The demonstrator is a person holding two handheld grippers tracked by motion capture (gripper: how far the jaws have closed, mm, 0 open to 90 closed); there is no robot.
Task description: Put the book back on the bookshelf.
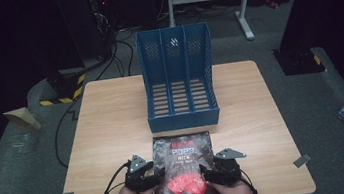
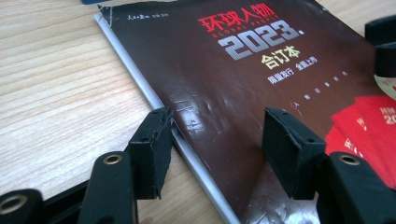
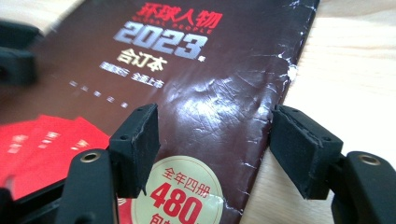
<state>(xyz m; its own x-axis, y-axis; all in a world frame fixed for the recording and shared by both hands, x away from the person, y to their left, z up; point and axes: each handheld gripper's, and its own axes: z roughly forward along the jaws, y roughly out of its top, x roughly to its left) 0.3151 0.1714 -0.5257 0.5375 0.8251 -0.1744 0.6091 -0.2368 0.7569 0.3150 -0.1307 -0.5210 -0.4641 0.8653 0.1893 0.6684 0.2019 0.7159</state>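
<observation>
Hands enter from the near bench [image 1: 104, 136] edge, palms low, one at each long side of the dark magazine [image 1: 185, 171] lying flat before the blue file rack [image 1: 178, 78]. Left gripper [image 1: 156, 172] straddles its left edge, jaws apart, not clamping. Right gripper [image 1: 205, 172] straddles the right edge, jaws likewise open.

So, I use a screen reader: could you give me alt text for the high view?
A dark glossy magazine lies flat at the near edge of a light wooden table, with the left gripper and right gripper straddling its side edges. Behind it stands an empty blue plastic three-slot file rack.
</observation>
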